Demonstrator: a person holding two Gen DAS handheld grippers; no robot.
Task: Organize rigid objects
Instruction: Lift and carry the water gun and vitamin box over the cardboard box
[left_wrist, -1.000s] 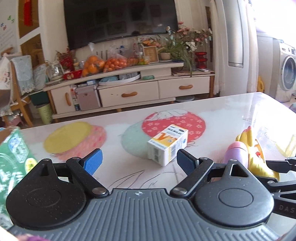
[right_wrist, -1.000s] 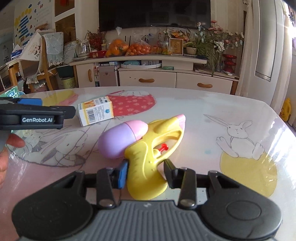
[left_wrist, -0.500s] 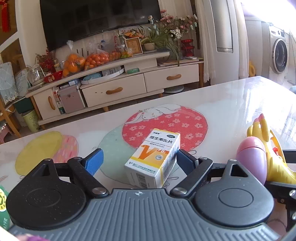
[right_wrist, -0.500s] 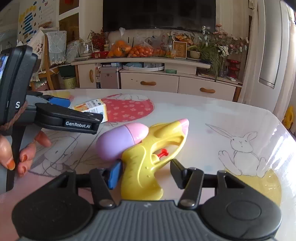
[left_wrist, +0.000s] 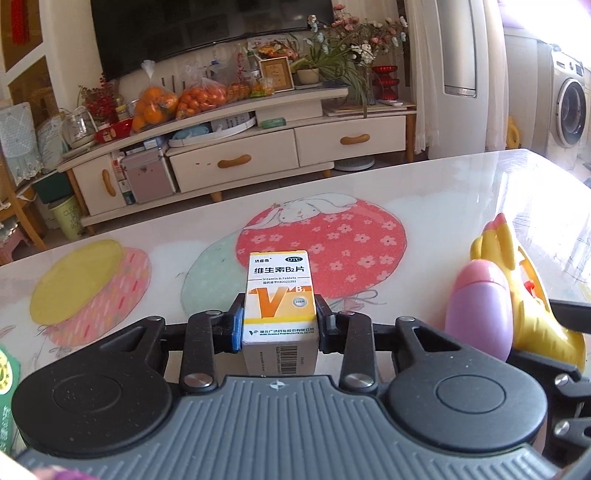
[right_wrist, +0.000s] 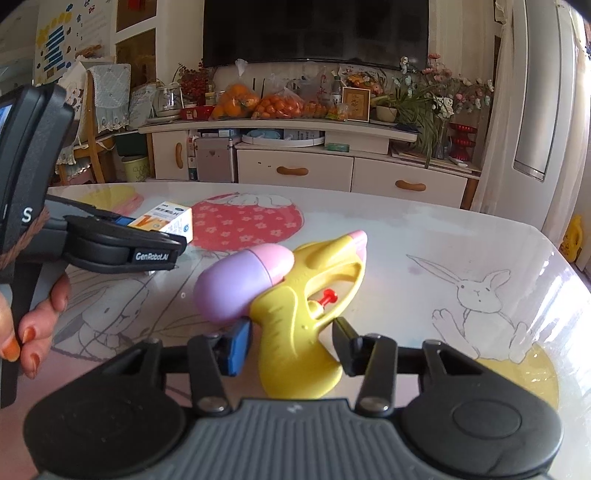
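My left gripper is shut on a white and orange vitamin box, both pads against its sides on the table; the box also shows in the right wrist view. A yellow toy water gun with a purple tank lies on the table. My right gripper is open, its jaws either side of the gun's handle without touching. The gun also shows at the right of the left wrist view.
The glossy table has rabbit and balloon prints. A green box sits at the left edge. The left gripper's body and the hand stand left of the gun. A TV cabinet lies beyond the table.
My left gripper moved forward around the vitamin box and closed on it. My right gripper stayed around the gun's handle and opened a little wider.
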